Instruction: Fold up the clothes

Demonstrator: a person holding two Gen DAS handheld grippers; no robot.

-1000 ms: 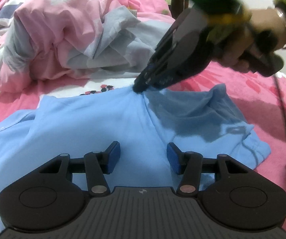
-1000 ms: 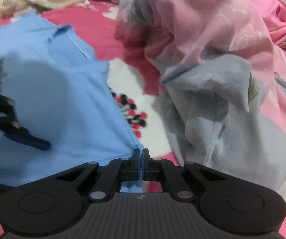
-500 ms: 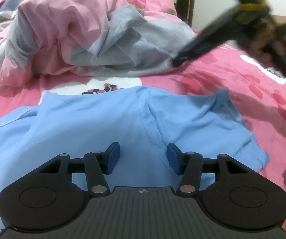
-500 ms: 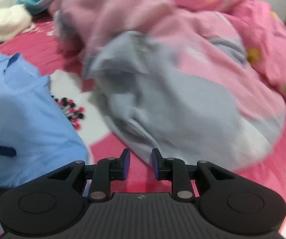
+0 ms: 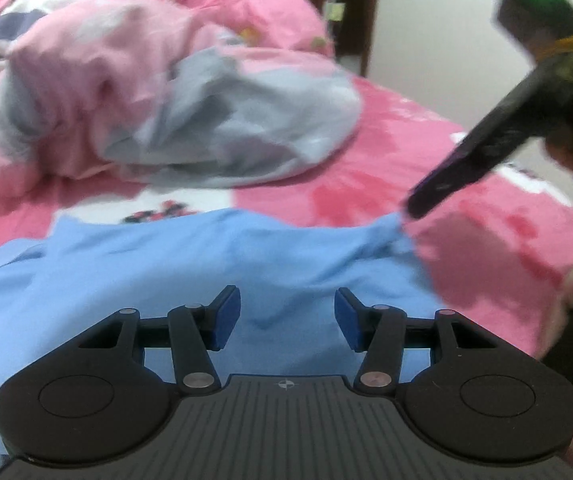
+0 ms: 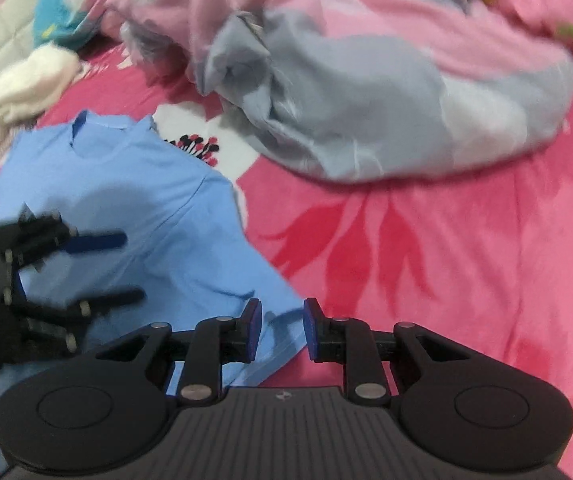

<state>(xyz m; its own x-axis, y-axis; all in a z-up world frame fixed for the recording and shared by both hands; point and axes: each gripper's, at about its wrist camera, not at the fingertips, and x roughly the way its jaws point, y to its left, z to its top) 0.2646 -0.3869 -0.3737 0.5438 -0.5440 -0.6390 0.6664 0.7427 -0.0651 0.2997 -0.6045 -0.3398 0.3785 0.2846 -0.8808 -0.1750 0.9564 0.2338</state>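
step: reaching for sleeve | shirt point(image 6: 134, 208) flat on bed point(image 6: 466, 260), left of frame | right gripper point(image 6: 278, 330) jaws narrowly apart astride sleeve hem | left gripper point(image 5: 286, 312) wide, empty | next: pinch hem, fold inward

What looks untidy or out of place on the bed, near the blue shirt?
The blue shirt lies only roughly flat: its sleeve is creased beside the open right gripper. Behind it a pink and grey quilt is heaped, and other clothes are piled near the collar. Nothing looks damaged.
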